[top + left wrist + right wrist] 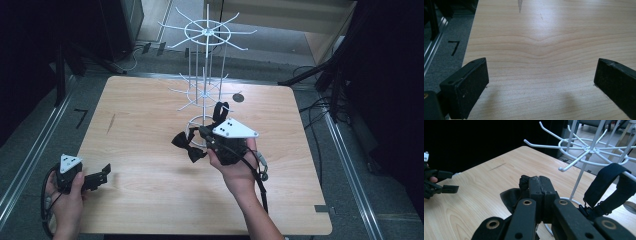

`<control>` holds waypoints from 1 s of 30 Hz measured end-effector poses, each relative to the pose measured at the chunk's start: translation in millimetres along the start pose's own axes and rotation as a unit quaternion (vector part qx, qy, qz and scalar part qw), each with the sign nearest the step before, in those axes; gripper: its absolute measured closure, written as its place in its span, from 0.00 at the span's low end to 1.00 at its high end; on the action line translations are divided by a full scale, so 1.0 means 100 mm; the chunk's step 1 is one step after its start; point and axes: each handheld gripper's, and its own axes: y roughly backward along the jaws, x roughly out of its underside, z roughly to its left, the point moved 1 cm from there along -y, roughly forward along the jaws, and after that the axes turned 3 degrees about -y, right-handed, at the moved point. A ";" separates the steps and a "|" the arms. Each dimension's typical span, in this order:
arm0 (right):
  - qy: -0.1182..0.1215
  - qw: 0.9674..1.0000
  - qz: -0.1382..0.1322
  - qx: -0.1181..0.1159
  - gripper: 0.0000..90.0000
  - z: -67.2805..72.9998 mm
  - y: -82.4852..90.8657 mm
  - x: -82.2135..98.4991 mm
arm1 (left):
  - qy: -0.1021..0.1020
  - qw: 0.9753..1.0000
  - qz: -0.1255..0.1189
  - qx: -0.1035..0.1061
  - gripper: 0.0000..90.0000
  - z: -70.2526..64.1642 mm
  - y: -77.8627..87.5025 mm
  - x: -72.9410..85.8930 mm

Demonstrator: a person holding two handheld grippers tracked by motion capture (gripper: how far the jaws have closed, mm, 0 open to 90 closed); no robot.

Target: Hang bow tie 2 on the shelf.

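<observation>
Right gripper (206, 135) clamped on bow tie (189, 145) at table (150, 200) centre, near rack (206, 95) base. Strap (607, 185) looped over rack hook. Risk: pulling snags strap, tips rack; thin fabric slips from pinch. Left gripper (102, 175) idle near left edge, jaws wide, empty.

Left tool (102, 175) rests, jaws wide; right tool (539, 185) raised, jaws closed.

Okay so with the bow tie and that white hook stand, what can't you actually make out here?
- Bow tie: in the right gripper view the shut right gripper covers most of it; where the pads pinch stays hidden.
- Strap over a hook: its lower end is cut off behind the jaws.
- White stand: base ring partly hidden by gripper and hand in the high view.
- Left gripper: open over bare table.
</observation>
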 end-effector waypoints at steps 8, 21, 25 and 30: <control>-0.002 1.000 -0.017 0.017 1.00 -0.08 0.13 -0.06 | -0.001 1.000 0.002 0.000 0.00 0.01 -0.01 -0.01; -0.001 0.999 -0.037 0.021 1.00 -0.16 0.25 -0.09 | 0.009 1.000 0.002 0.010 0.00 0.06 -0.05 -0.04; -0.008 0.999 -0.046 0.014 1.00 -0.18 0.22 -0.12 | 0.007 1.000 0.001 0.009 0.00 0.06 -0.04 -0.03; -0.013 0.999 -0.051 0.011 1.00 -0.17 0.16 -0.17 | 0.010 1.000 0.000 0.013 0.00 0.06 -0.04 -0.03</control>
